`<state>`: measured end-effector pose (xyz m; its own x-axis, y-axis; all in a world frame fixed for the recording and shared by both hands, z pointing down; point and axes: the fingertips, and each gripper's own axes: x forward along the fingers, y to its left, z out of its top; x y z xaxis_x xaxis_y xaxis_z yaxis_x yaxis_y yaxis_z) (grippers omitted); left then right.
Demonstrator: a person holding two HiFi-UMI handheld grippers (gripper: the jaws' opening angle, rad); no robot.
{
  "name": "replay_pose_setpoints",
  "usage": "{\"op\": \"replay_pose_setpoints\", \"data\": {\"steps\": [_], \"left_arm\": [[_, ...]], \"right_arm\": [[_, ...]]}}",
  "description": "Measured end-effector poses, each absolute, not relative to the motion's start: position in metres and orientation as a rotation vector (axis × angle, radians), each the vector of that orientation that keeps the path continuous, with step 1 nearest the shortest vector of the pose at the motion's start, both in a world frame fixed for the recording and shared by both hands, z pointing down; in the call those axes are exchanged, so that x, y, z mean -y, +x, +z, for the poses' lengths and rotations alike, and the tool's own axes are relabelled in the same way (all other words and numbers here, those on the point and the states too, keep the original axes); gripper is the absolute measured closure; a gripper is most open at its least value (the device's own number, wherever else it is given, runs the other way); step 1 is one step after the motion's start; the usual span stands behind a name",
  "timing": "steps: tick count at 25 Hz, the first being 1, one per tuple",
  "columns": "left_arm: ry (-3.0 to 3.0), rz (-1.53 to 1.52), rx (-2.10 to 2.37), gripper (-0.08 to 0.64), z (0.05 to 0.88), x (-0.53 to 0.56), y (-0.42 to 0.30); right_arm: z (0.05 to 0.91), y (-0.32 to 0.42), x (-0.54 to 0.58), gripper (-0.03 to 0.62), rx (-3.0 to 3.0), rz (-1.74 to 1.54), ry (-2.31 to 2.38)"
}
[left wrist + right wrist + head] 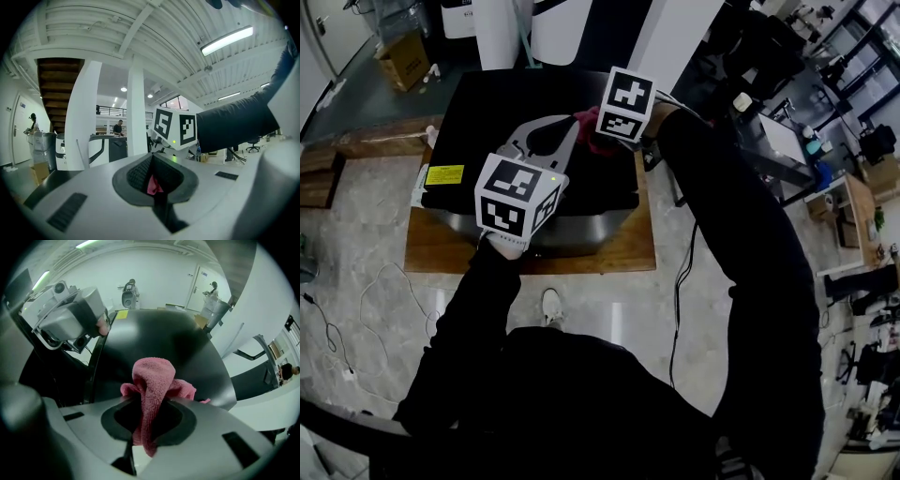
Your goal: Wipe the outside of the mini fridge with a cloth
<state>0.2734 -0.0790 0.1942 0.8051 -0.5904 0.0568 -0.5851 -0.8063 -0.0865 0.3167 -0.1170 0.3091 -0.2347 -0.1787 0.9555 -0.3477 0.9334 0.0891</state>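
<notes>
Two grippers above the glossy black mini fridge (483,117) on a wooden board (614,251), right gripper (149,411) clamped on a bunched pink terry cloth (154,373) over the top's far right, left gripper (153,186) narrow, pinching a pink scrap.

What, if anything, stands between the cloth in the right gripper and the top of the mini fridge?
Nothing visible does. The right gripper is shut on the pink cloth, which hangs directly over the black top of the mini fridge. The left gripper sits beside the cloth, not underneath it.
</notes>
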Motion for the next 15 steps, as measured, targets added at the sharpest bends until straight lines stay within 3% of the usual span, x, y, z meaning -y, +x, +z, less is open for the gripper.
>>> {"op": "replay_pose_setpoints", "data": {"steps": [15], "left_arm": [[-2.921, -0.153, -0.877, 0.558, 0.194, -0.027, 0.274]], "right_arm": [[0.298, 0.292, -0.009, 0.509, 1.892, 0.12, 0.399]]}}
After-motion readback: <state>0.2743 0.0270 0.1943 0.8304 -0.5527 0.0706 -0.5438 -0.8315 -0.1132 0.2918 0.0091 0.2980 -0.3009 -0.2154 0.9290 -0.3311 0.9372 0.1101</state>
